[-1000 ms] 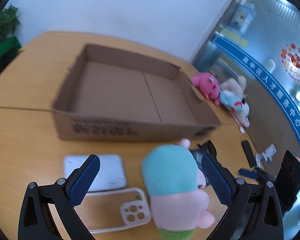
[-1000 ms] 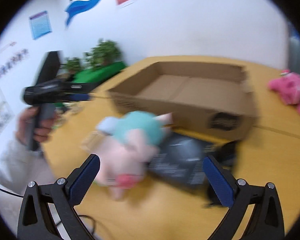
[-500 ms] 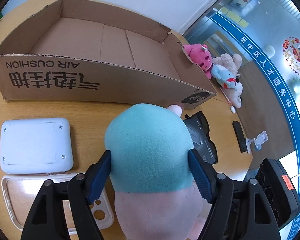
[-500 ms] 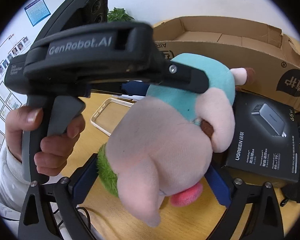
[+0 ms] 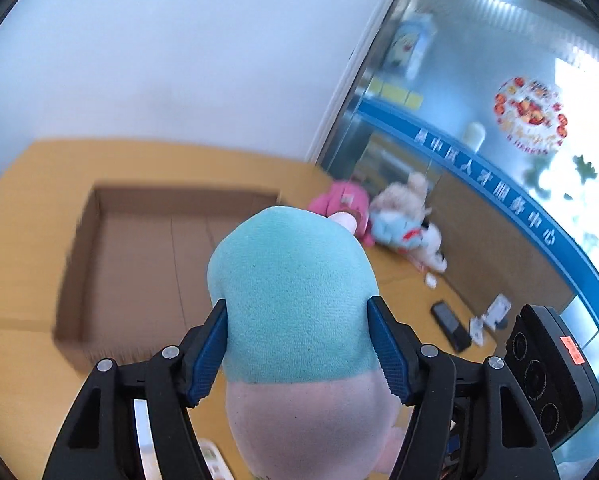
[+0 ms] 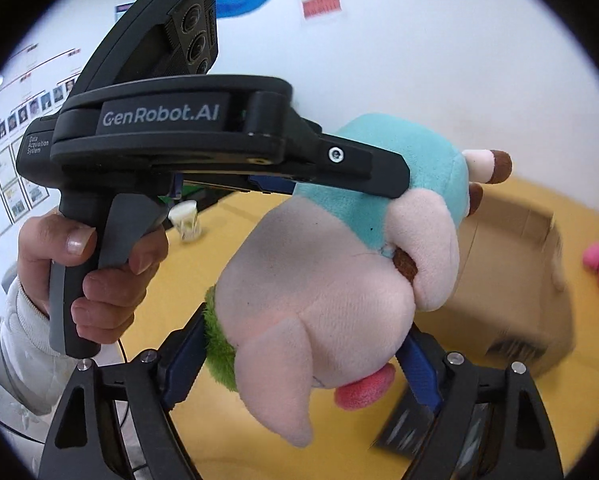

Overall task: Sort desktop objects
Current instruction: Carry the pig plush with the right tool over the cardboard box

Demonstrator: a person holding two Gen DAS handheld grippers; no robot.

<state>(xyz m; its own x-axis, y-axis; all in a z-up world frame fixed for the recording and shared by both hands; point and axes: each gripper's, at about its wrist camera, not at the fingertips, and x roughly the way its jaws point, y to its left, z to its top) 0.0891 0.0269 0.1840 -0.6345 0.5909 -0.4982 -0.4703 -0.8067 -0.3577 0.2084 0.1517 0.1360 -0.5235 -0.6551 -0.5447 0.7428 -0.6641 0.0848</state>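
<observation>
My left gripper (image 5: pixel 297 344) is shut on the teal head of a pink and teal plush pig (image 5: pixel 295 300) and holds it in the air above the desk. In the right wrist view the plush pig (image 6: pixel 331 280) fills the middle, with the left gripper (image 6: pixel 395 184) clamped on its head. My right gripper (image 6: pixel 299 356) has its blue pads pressed on the pig's lower body. The open cardboard box (image 5: pixel 155 252) sits below and ahead of the pig, and it also shows in the right wrist view (image 6: pixel 511 276).
A pink plush (image 5: pixel 341 204) and a beige and blue plush (image 5: pixel 409 224) lie on the wooden desk (image 5: pixel 19 208) right of the box. A black remote (image 5: pixel 451 326) and a small clip (image 5: pixel 493 314) lie farther right. A black package (image 6: pixel 411 424) lies under the right gripper.
The plush pig has been lifted off the desk and now hangs higher, near the box. The right gripper's pads have closed onto its lower body. The white device and phone case have dropped out of view.
</observation>
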